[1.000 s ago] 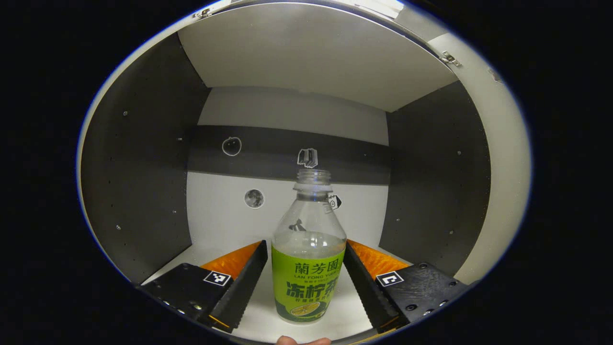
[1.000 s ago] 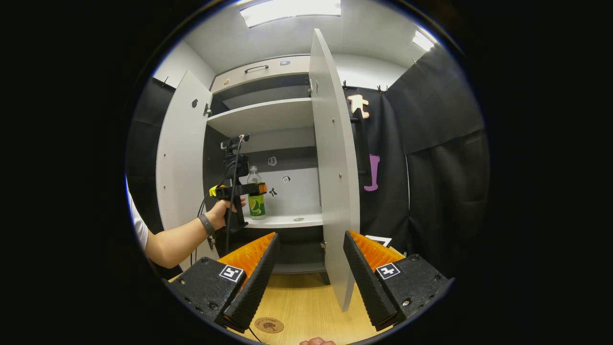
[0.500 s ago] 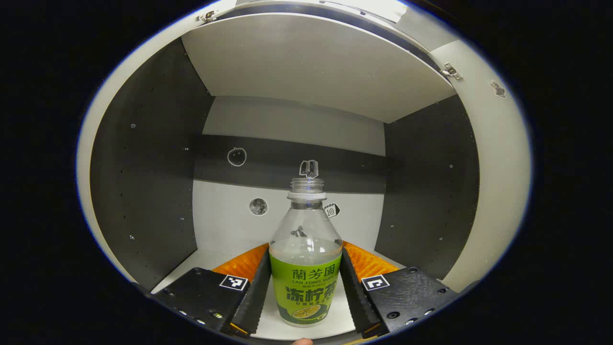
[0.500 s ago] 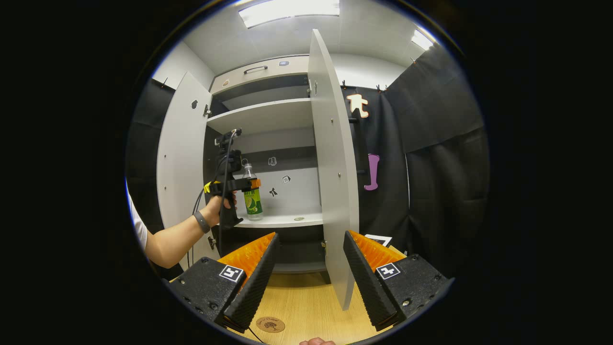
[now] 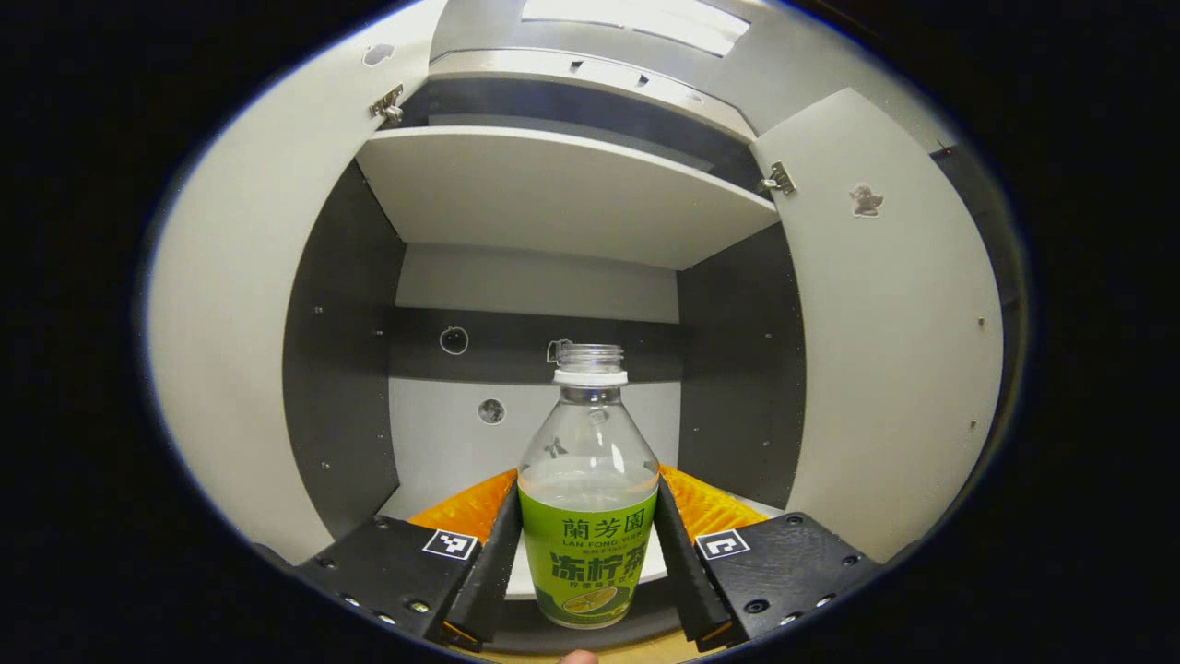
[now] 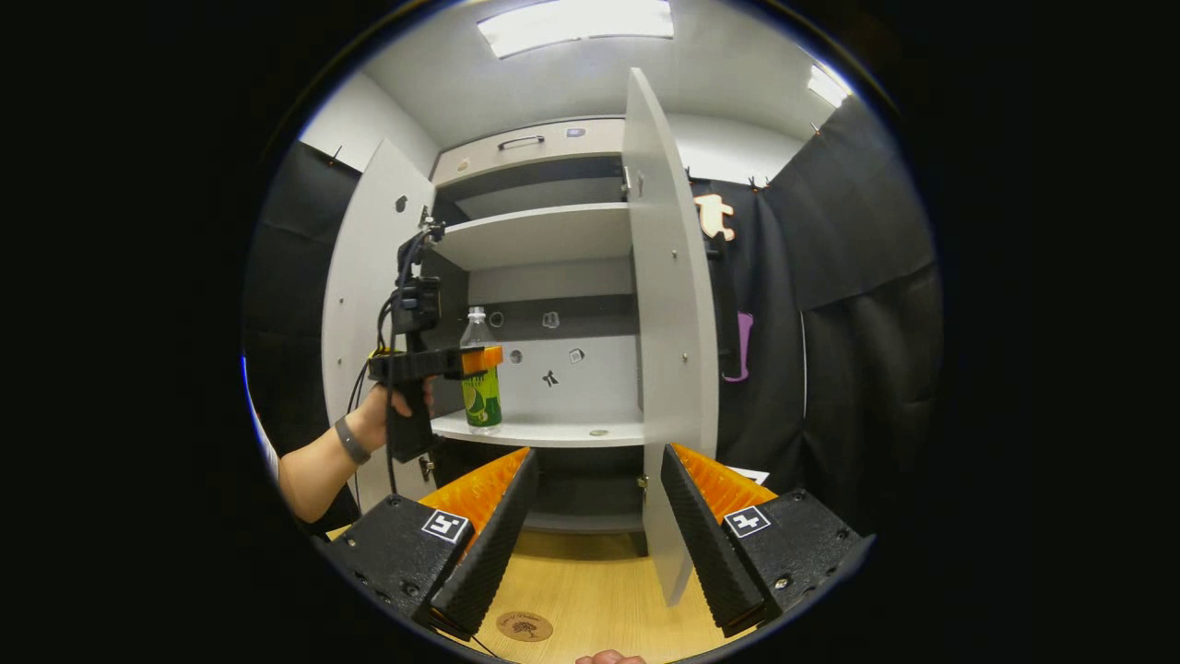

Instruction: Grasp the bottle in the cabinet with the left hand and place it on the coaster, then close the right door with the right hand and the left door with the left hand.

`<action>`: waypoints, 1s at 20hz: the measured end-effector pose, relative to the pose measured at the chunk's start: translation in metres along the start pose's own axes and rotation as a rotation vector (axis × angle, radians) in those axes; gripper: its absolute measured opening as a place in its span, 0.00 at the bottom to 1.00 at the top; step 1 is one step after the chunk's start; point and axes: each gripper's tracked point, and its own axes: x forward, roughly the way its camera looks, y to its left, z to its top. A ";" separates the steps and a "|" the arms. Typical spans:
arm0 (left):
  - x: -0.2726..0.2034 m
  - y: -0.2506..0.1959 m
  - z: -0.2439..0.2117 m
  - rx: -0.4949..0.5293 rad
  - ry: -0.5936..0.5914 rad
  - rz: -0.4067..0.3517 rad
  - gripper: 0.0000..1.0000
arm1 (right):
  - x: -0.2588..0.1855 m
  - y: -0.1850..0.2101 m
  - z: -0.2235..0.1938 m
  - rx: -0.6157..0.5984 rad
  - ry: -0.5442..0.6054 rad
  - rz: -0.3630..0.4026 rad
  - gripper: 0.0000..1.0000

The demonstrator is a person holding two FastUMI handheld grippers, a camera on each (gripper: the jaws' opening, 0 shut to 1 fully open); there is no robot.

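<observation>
Left tongs [image 5: 587, 553] grip the bottle [image 5: 587, 516] upright; right tongs [image 6: 595, 535] gape, coaster [image 6: 524, 626] at 6 o'clock on the surface [image 6: 590, 590].

Clear glossy plastic bottle [image 5: 588, 480] — matt cabinet [image 6: 544, 235] panels — pale wood-grain table [image 6: 590, 590]

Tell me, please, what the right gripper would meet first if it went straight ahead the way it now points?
Probably the cabinet's front below the shelf, left of the open right door; the right gripper is open over the table. Depth is hard to judge.
</observation>
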 end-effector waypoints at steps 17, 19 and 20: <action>-0.148 -0.077 -0.187 -0.048 0.052 0.073 0.71 | -0.017 0.020 0.029 -0.030 -0.024 0.066 0.83; -0.156 -0.093 -0.217 -0.025 0.077 0.060 0.71 | -0.017 0.017 0.030 -0.036 -0.018 0.045 0.83; -0.158 -0.105 -0.229 -0.024 0.089 0.030 0.71 | -0.017 0.016 0.028 -0.042 -0.011 0.037 0.83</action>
